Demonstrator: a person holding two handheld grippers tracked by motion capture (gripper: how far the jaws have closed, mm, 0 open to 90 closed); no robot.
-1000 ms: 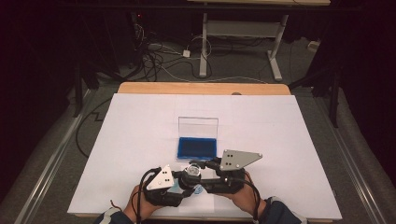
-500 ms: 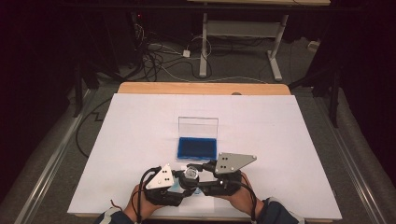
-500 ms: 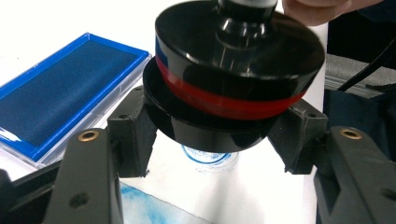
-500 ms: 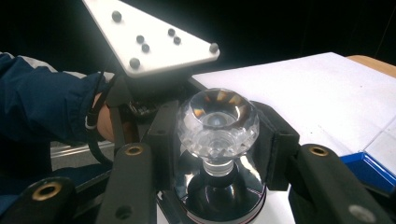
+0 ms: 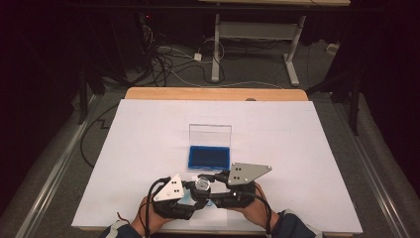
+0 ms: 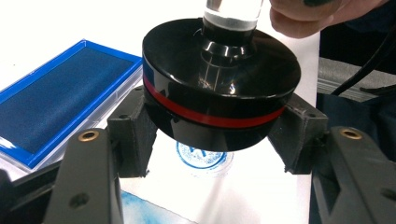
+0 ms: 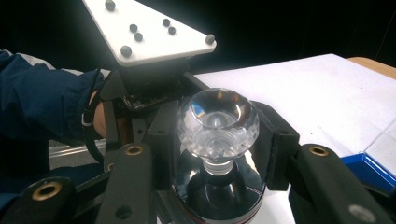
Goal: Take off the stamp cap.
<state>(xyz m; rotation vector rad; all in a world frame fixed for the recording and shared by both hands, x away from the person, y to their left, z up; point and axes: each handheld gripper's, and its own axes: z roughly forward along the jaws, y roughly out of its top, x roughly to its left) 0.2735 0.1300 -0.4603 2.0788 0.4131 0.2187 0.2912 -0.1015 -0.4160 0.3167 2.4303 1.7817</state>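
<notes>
1. A round black stamp (image 6: 219, 88) with a red band around its side is held at the near edge of the tabletop (image 5: 148, 129), just in front of the blue ink pad (image 5: 209, 157).
2. The left gripper (image 6: 217, 140) is seen in its own view with its fingers (image 6: 130, 133) pressed against opposite sides of the stamp's black body, so the stamp is pinched there.
3. The stamp's clear faceted knob (image 7: 217, 123) rises from the black body on a short neck.
4. The right gripper (image 7: 219, 135) is seen in its own view with its fingers (image 7: 275, 144) closed on either side of that knob, pinching it.
5. In the left gripper view the stamp is lifted clear of the white surface, and a round blue print (image 6: 204, 156) is visible on the paper directly beneath it.
6. A smear of light blue ink (image 6: 140, 210) is seen at the bottom of that view, near the print.
7. The ink pad lies in an open case whose clear lid (image 5: 210, 134) stands upright behind it.
8. In the high view both hands are brought together at the near edge, the left hand (image 5: 148, 218) and the right hand (image 5: 252, 210) almost touching, with the knob between the two grey plates.
</notes>
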